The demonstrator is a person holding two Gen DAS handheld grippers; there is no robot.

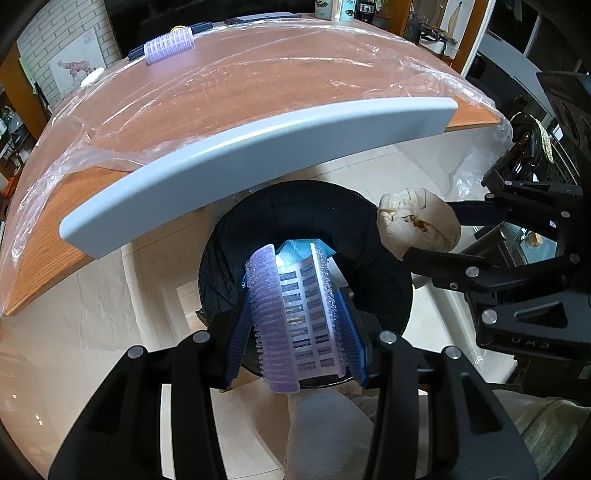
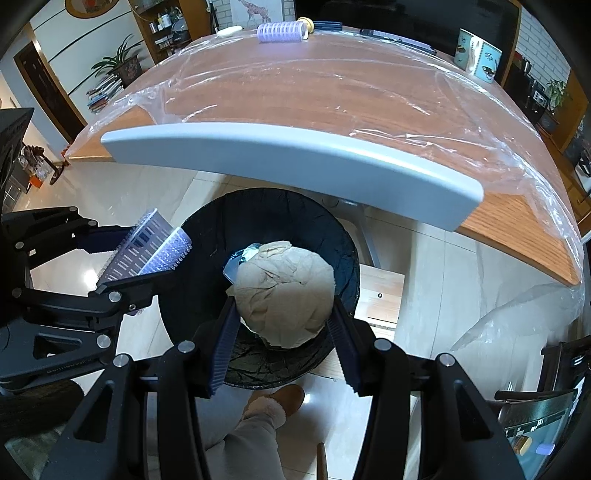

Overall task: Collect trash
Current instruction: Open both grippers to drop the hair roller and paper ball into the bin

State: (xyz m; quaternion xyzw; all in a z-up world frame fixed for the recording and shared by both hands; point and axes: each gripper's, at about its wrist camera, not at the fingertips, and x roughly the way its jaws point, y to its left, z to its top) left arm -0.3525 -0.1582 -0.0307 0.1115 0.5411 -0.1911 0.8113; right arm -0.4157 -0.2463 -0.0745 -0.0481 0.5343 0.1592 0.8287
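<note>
From the left wrist camera, the left gripper (image 1: 295,306) points down over the black-lined bin (image 1: 388,295) on the floor, its fingers (image 1: 238,332) clamped on a purple hair roller (image 1: 291,314). To the right, the right gripper (image 1: 424,229) reaches in level, holding a crumpled paper ball (image 1: 419,225) at the bin's rim.

From the right wrist camera, the right gripper (image 2: 284,317) tilts down over the bin (image 2: 207,236), fingers (image 2: 225,339) pressed on the paper ball (image 2: 284,291). The left gripper (image 2: 147,251) holds its roller (image 2: 144,251) beside the rim. Another roller (image 2: 282,32) lies on the tabletop's (image 2: 295,92) far edge.
</note>
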